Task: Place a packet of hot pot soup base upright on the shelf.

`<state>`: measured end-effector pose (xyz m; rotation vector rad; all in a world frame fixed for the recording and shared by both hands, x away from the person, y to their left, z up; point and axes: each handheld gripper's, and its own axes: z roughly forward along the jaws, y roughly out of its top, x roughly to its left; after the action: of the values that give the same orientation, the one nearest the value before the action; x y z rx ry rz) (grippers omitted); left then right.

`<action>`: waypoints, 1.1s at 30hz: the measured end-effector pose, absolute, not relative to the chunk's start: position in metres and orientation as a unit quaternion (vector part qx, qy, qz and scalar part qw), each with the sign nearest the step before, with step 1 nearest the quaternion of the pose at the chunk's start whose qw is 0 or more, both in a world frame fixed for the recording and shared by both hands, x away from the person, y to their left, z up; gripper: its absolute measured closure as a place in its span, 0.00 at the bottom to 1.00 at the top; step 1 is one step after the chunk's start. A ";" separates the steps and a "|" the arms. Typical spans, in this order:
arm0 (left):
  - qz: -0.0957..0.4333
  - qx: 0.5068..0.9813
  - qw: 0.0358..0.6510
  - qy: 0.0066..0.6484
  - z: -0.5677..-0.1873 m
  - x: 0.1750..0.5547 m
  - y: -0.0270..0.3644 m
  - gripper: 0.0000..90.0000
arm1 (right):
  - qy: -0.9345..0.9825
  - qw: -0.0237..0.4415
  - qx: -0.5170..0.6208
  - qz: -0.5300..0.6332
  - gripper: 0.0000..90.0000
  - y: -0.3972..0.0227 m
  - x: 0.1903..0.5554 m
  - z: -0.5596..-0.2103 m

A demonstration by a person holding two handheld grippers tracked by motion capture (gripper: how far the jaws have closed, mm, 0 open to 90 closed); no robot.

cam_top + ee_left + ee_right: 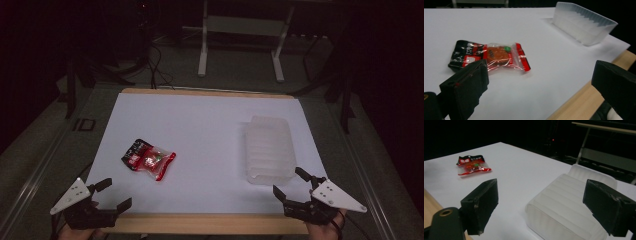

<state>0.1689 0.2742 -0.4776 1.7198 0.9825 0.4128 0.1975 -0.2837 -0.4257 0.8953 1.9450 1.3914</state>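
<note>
We had the left gripper [114, 194] at the surface's [210, 125] 7 o'clock corner, fingers spread, pinching nothing. Right gripper [291, 183] sat at 5 o'clock, fingers spread too, just beside the near end of the upturned translucent tray [269, 148]. Red-black snack packet [148, 159] lay flat at 8 o'clock from centre, well apart from the tray.

**Around the work area**

A white sheet [210, 130] covers the table [210, 223], whose wooden edge shows at the near side and at the far side. Behind the table, on the dark floor [240, 70], stands a light metal frame with two legs [202, 55]. Black cables [157, 65] lie on the floor to the left of this frame.
</note>
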 end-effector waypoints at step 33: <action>0.194 0.729 0.470 0.459 -0.454 0.235 0.271 0.06 | 0.738 0.310 0.318 0.508 0.15 -0.263 0.190 -0.424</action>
<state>0.2355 0.2711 -0.4539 1.7859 1.1246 0.4758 0.1903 -0.2631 -0.4237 0.8409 1.9489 1.3423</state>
